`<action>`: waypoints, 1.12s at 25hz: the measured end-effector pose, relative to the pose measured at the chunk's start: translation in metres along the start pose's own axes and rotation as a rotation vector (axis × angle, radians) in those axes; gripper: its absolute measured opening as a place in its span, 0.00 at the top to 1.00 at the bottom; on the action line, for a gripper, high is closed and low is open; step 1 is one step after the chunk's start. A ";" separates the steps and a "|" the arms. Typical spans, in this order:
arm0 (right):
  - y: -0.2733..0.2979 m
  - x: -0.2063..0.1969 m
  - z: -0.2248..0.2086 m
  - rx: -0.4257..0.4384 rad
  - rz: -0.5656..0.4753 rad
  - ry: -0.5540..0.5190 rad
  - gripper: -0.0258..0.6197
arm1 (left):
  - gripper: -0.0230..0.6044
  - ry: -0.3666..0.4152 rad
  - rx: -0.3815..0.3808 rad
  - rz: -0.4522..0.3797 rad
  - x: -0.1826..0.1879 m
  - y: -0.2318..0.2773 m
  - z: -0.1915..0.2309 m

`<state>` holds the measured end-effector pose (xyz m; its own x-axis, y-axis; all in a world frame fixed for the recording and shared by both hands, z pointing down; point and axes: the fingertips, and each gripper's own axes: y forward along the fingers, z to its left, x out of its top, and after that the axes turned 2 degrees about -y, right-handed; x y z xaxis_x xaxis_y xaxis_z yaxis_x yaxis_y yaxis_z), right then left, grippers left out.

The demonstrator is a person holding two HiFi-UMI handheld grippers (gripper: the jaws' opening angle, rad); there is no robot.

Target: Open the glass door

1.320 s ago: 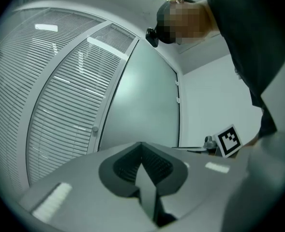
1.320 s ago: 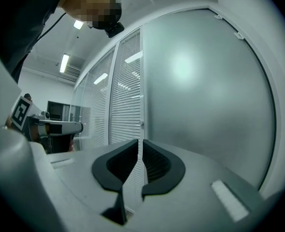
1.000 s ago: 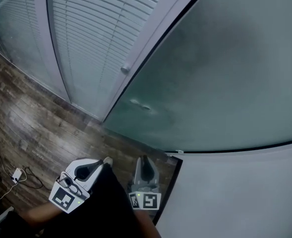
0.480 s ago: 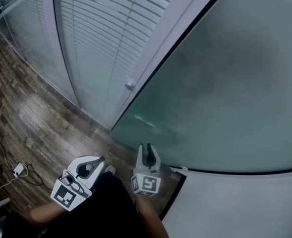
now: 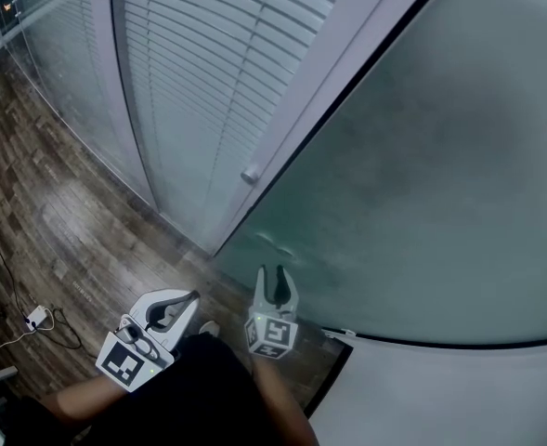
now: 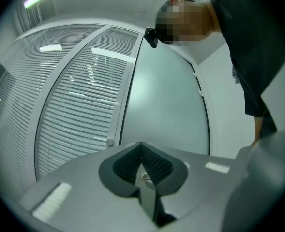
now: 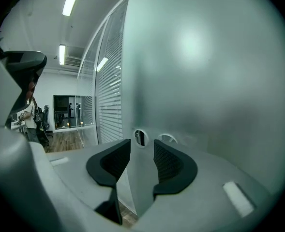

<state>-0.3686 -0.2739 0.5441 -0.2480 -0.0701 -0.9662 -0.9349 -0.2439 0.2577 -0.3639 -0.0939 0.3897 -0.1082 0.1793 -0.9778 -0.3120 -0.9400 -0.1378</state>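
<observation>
The frosted glass door (image 5: 422,175) fills the right of the head view, with its free edge running down to the floor. My right gripper (image 5: 276,277) is at that edge, low down. In the right gripper view the door's edge (image 7: 143,178) stands between the two dark pads (image 7: 114,163); the jaws are opening and the left pad is clear of the glass. A round fitting (image 7: 140,137) sits in the glass just past the fingertips. My left gripper (image 5: 191,297) hangs to the left above the floor, shut, with nothing in it (image 6: 142,158).
A glass partition with white blinds (image 5: 199,72) stands left of the door, and a small knob (image 5: 251,175) is on its frame. Dark wood flooring (image 5: 59,221) lies below, with a white adapter and cable (image 5: 33,319) at the left. A white wall (image 5: 459,398) is at the lower right.
My right gripper has moved forward to the door's edge and its jaws have spread apart. The left gripper has shifted only a little.
</observation>
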 end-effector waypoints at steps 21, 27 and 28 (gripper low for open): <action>0.053 -0.001 -0.021 -0.043 0.034 -0.029 0.75 | 0.96 -0.012 0.085 -0.009 0.016 -0.009 0.037; 0.055 -0.001 -0.028 -0.098 0.011 -0.022 0.77 | 0.96 -0.015 0.083 0.010 0.013 -0.009 0.045; 0.056 -0.001 -0.028 -0.095 0.010 -0.015 0.77 | 0.96 -0.017 0.080 0.013 0.012 -0.009 0.045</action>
<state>-0.4138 -0.3143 0.5598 -0.2617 -0.0591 -0.9633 -0.9042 -0.3340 0.2662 -0.4054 -0.0704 0.3864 -0.1284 0.1725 -0.9766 -0.3846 -0.9164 -0.1113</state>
